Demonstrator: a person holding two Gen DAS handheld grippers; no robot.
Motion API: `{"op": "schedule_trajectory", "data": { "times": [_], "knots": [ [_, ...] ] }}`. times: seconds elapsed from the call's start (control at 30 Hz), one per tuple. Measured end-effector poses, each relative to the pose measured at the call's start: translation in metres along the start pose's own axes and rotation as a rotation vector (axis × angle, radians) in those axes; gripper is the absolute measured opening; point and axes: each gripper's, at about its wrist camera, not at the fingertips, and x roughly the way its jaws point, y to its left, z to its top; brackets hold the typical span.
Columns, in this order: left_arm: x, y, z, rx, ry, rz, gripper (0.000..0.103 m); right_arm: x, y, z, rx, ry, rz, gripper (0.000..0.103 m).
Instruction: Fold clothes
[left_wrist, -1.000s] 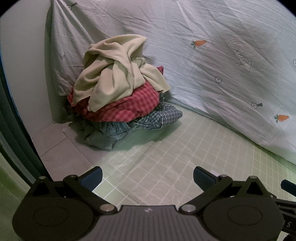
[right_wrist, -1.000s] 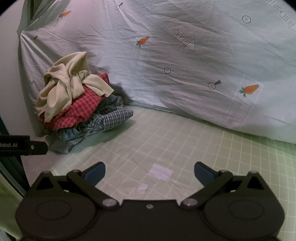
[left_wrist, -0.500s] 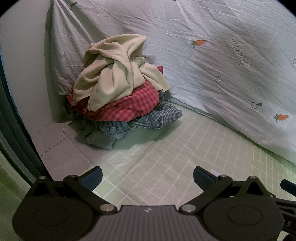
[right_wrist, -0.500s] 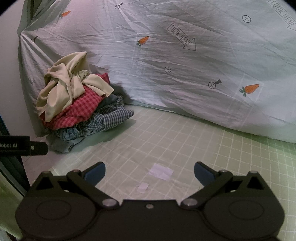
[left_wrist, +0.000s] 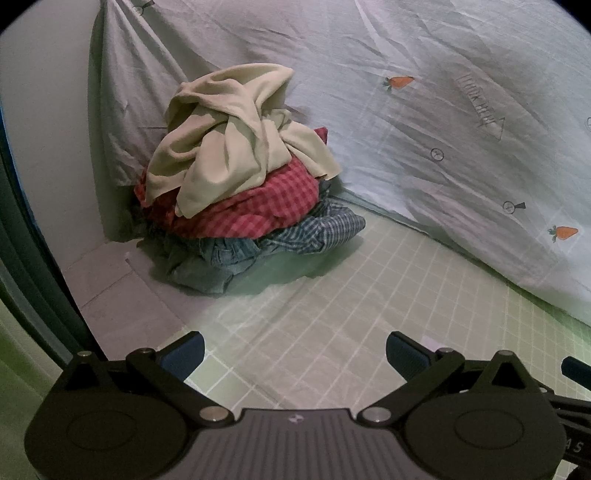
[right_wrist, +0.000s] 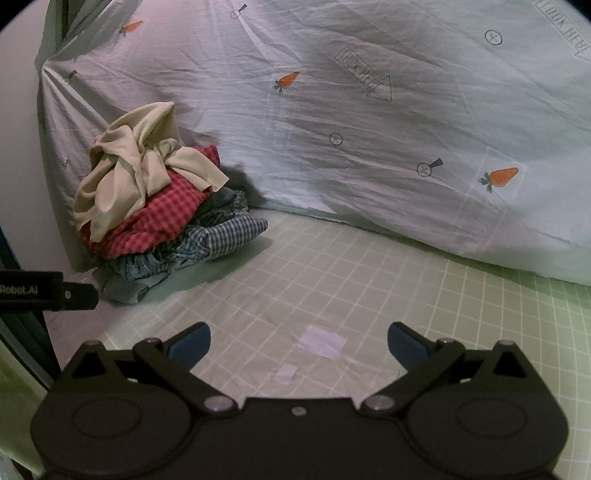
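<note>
A heap of clothes sits in the back left corner of the green grid mat (left_wrist: 332, 306) (right_wrist: 332, 288). A cream garment (left_wrist: 229, 136) (right_wrist: 129, 173) lies on top, over a red checked shirt (left_wrist: 258, 206) (right_wrist: 162, 214), a blue plaid shirt (left_wrist: 321, 229) (right_wrist: 221, 236) and denim (left_wrist: 207, 262) (right_wrist: 136, 273) at the bottom. My left gripper (left_wrist: 294, 352) hovers open over the mat, well short of the heap. My right gripper (right_wrist: 298, 341) is open too, further right and back. Neither holds anything.
A pale sheet printed with carrots (left_wrist: 443, 129) (right_wrist: 388, 129) hangs behind the mat as a backdrop. Two white paper scraps (right_wrist: 321, 341) lie on the mat between the right fingers. The left gripper's side (right_wrist: 48, 291) shows at the left edge of the right wrist view.
</note>
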Motion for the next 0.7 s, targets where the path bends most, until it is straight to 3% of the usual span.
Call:
{"op": "schedule_trajectory", "data": {
  "times": [0.4, 0.7],
  "knots": [
    [0.018, 0.006, 0.006, 0.002, 0.047, 0.024, 0.103, 0.021, 0.005, 0.008, -0.024, 0.02, -0.017, 0.103],
    [0.043, 0.022, 0.029, -0.015, 0.072, 0.064, 0.103, 0.06, 0.021, 0.026, -0.082, 0.048, 0.001, 0.103]
  ]
}}
